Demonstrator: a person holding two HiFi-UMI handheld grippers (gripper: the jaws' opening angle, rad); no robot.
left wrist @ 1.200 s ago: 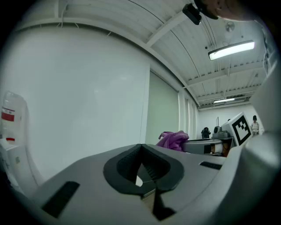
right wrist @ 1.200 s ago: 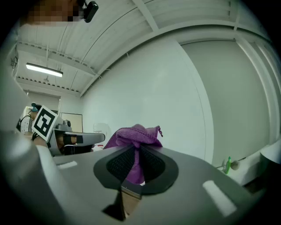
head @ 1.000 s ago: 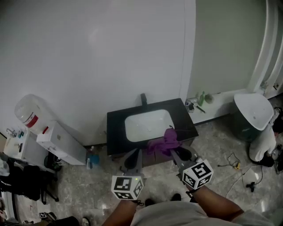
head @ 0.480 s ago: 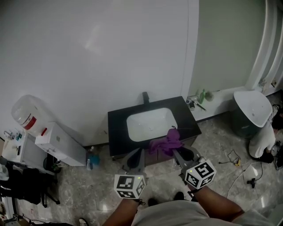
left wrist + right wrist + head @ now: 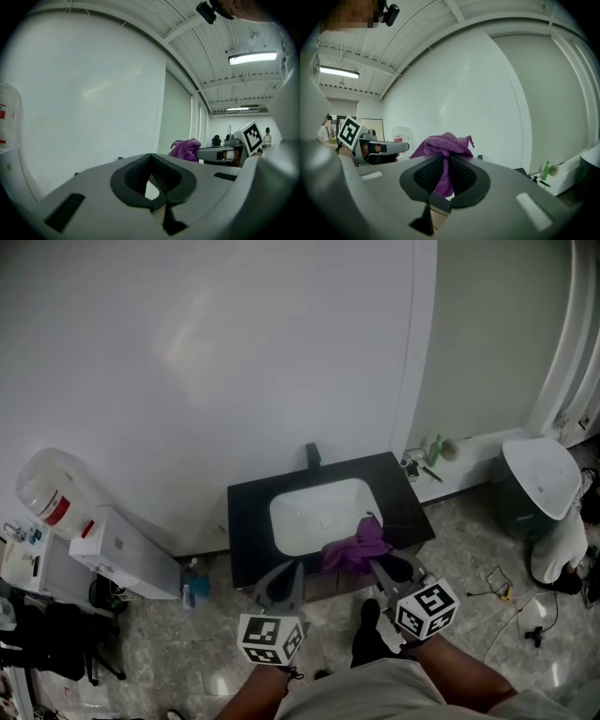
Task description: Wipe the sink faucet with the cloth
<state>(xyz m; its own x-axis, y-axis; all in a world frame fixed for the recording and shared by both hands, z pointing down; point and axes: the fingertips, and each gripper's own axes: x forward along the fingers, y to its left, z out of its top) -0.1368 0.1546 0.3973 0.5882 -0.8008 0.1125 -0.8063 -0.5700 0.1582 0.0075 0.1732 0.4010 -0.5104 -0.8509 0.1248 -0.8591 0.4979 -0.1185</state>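
The right tool (image 5: 373,566) pinches the purple cloth (image 5: 354,545); the left tool (image 5: 284,576) is closed, empty; best to reach across the sink (image 5: 305,517) and wrap the faucet (image 5: 312,456) firmly.

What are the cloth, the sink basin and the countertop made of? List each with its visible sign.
Cloth: purple, with a soft fuzzy pile, bunched in loose folds; probably microfibre or terry.
Sink basin: white, smooth and evenly glossy; likely ceramic.
Countertop: flat black slab with a dull sheen; it could be stone, glass or laminate, and it is too small here to tell.
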